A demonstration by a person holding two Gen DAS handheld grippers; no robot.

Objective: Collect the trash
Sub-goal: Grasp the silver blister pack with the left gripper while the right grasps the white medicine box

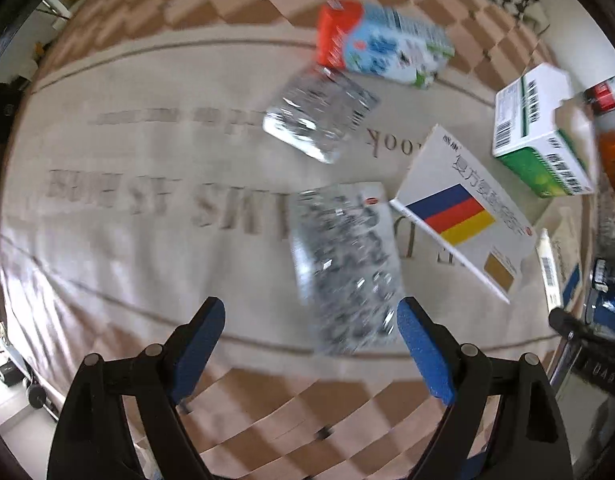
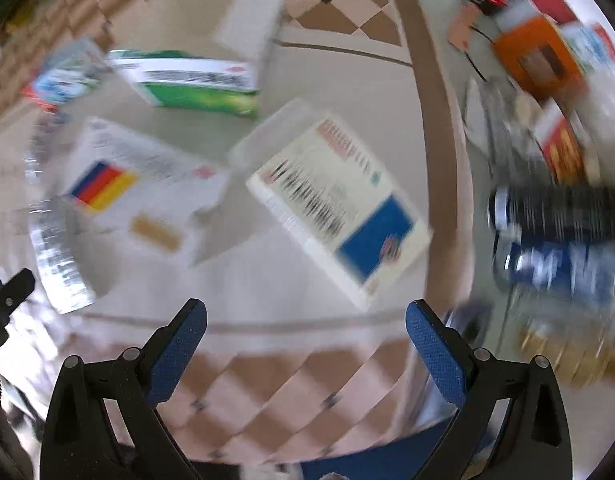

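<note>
Trash lies on a beige printed tablecloth point(image 1: 127, 208). In the left wrist view a silver blister pack point(image 1: 347, 268) lies just ahead of my open, empty left gripper point(image 1: 309, 312). Beyond it are a second blister pack point(image 1: 319, 116), a white box with a blue, red and yellow flag point(image 1: 463, 212), a green and white box point(image 1: 543, 132) and a red and blue milk carton point(image 1: 379, 42). In the blurred right wrist view my right gripper point(image 2: 305, 316) is open and empty, above a white and blue box point(image 2: 339, 208). The flag box point(image 2: 147, 184) and green box point(image 2: 195, 80) lie farther left.
At the right of the right wrist view stand blue cans point(image 2: 559, 240), an orange box point(image 2: 543, 56) and other packages, all blurred. The cloth has a brown checked border point(image 1: 307, 408) near both grippers. The other gripper's black body point(image 1: 583, 336) shows at the right edge of the left wrist view.
</note>
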